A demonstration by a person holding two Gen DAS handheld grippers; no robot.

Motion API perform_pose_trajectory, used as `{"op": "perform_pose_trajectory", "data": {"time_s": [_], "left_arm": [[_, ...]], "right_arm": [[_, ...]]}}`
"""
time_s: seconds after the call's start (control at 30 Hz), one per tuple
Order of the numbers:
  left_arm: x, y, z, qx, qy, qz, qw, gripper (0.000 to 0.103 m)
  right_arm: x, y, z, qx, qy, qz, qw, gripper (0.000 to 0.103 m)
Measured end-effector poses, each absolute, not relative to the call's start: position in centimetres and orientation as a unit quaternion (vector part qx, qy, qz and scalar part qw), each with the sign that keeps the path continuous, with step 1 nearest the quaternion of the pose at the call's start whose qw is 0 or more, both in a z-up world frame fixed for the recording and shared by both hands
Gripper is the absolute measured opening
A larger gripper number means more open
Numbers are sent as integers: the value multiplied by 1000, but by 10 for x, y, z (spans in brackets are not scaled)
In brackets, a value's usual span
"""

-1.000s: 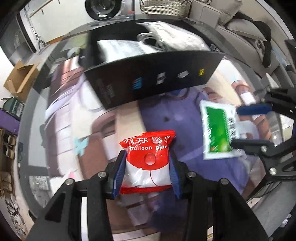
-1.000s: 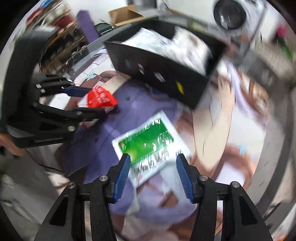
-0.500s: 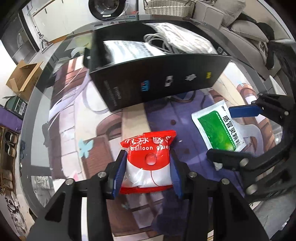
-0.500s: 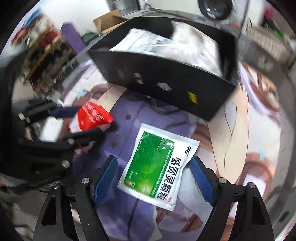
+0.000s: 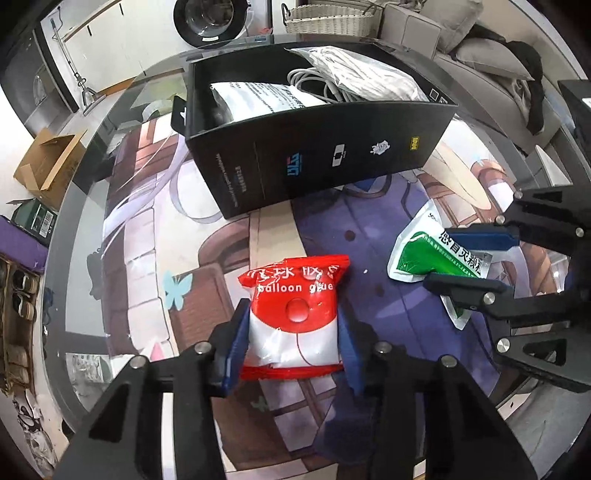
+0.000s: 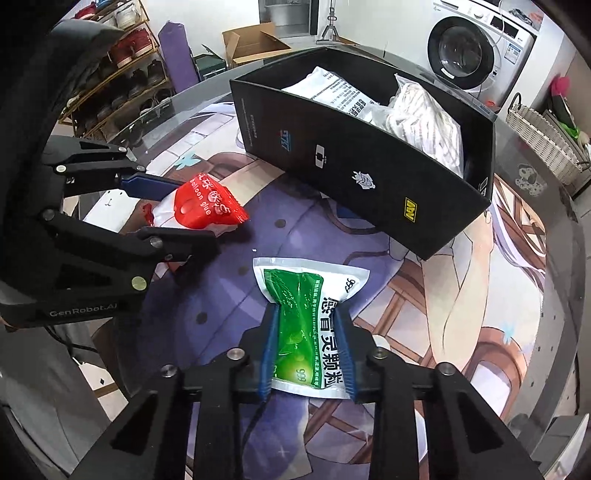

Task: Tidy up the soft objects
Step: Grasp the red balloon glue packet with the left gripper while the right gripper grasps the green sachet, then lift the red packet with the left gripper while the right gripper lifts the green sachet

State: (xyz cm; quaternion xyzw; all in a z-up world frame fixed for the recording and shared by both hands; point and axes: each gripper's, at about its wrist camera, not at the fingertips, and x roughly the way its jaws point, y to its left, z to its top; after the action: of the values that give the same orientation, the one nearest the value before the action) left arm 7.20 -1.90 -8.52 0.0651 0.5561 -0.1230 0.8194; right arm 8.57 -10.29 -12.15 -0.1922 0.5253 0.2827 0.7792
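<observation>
My left gripper point(image 5: 291, 317) is shut on a red and white balloon glue packet point(image 5: 293, 295), also seen at the left of the right wrist view as the same packet point(image 6: 201, 208). The right gripper point(image 6: 306, 321) is shut on a green and white medicine pouch point(image 6: 303, 317), which bulges and creases between the blue pads. From the left wrist view that pouch point(image 5: 424, 256) sits pinched at the right. Behind both stands an open black box point(image 5: 332, 158) point(image 6: 369, 177) holding white bags and a cable.
A printed mat point(image 6: 424, 332) covers the round glass table point(image 5: 74, 206). Beyond the table are a cardboard box point(image 5: 44, 162), a washing machine point(image 6: 469, 51), a wicker basket point(image 5: 328, 16), a shoe rack point(image 6: 118, 70) and sofa cushions point(image 5: 480, 48).
The right gripper's jaws widened around the green pouch and then closed on it, crumpling it. The left gripper kept its hold on the red packet and barely moved.
</observation>
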Motion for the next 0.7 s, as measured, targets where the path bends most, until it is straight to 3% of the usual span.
{"op": "perform_pose_trajectory", "data": {"time_s": [0.43,0.7], "left_arm": [[72,-17,-76,62,543,-124,828,42],[59,-21,-39,86,460,-127,875,42]], "right_arm": [[90,-108,-115,-168,524,287,784,23],[77,-116,-62,-154,423,287,846,23]]}}
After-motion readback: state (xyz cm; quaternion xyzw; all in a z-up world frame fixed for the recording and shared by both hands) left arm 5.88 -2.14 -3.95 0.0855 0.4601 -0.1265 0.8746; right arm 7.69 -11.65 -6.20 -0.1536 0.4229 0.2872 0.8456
